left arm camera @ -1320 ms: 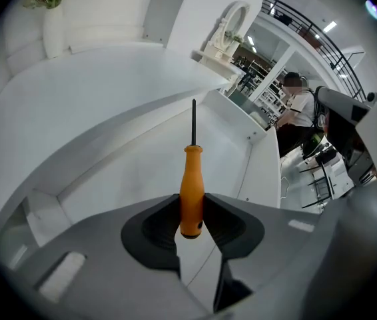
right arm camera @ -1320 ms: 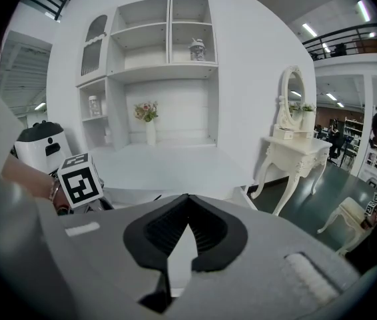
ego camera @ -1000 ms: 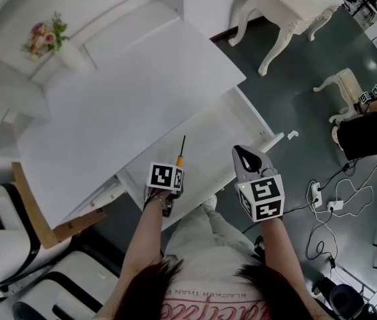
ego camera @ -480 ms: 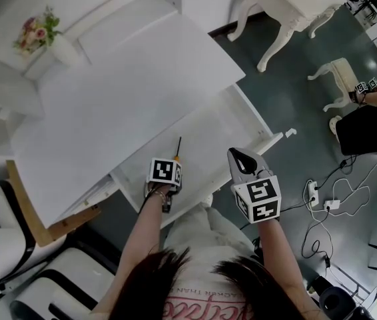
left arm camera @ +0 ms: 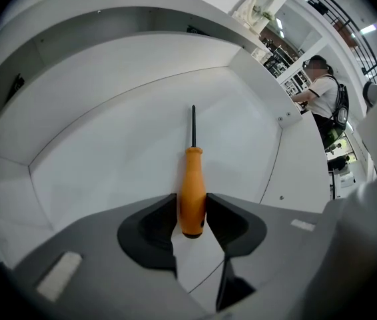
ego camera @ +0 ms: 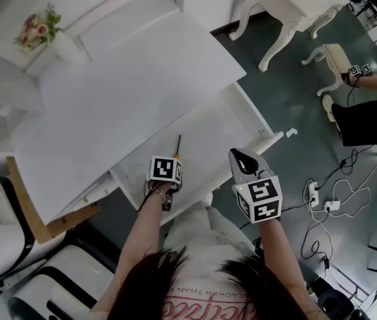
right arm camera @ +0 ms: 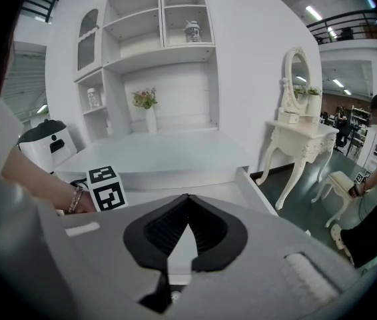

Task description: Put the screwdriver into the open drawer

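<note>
The screwdriver (left arm camera: 192,179) has a smooth orange handle that swells toward its butt, and a thin dark shaft. It is inside the open drawer (ego camera: 208,135), over the front part of the white floor, with the shaft aimed at the drawer's back. The left hand-held gripper (left arm camera: 192,204) has the handle between its jaws. They have just been opening, and both pads lie against the handle's sides with no visible gap. The right hand-held gripper (right arm camera: 187,197), near the drawer's front right corner, is empty, its jaw tips together.

Only the left gripper view shows the hold. In the head view the marker cube covers the handle and only the shaft pokes out.

Behind the drawer lies the white desk (ego camera: 128,92). The right gripper view shows a vase of flowers (right arm camera: 146,105) and the open fronts of the shelves (right arm camera: 175,25) beyond it.
</note>
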`<state>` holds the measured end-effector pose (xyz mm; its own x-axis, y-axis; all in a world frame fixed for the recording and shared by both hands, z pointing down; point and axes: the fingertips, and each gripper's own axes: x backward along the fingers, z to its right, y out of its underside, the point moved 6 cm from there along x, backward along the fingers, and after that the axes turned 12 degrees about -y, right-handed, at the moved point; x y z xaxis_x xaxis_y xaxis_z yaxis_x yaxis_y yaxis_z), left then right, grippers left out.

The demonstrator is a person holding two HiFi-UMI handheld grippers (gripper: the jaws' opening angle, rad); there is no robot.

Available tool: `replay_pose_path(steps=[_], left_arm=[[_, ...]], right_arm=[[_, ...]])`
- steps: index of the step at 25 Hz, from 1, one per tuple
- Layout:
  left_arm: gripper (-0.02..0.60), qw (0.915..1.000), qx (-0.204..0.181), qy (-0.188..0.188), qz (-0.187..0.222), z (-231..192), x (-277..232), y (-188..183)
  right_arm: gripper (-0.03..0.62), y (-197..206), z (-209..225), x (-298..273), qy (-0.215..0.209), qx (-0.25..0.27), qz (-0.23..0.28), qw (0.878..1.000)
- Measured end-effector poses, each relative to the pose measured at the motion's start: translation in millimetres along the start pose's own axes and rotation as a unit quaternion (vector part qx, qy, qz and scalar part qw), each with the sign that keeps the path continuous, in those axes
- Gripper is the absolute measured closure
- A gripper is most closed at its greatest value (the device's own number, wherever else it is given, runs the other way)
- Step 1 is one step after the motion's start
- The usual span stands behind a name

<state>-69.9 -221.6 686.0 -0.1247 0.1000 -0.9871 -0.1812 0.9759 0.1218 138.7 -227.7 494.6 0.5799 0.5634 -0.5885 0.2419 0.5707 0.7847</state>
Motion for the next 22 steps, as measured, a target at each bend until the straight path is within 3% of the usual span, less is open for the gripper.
replay_pose_path(steps=[6, 22], left_arm=[[0.344, 0.9998, 0.005, 0.000, 0.019, 0.0, 6.0, -1.8], [0.377, 0.9981, 0.013, 0.004, 0.060, -2.4, 53.4, -8.4]], right_arm=[[0.592, -1.8, -0.3, 4.5, 0.001, 0.002, 0.005, 1.000], [0.592, -33.3, -15.9, 14.6, -0.014, 0.022, 0.036, 0.999]])
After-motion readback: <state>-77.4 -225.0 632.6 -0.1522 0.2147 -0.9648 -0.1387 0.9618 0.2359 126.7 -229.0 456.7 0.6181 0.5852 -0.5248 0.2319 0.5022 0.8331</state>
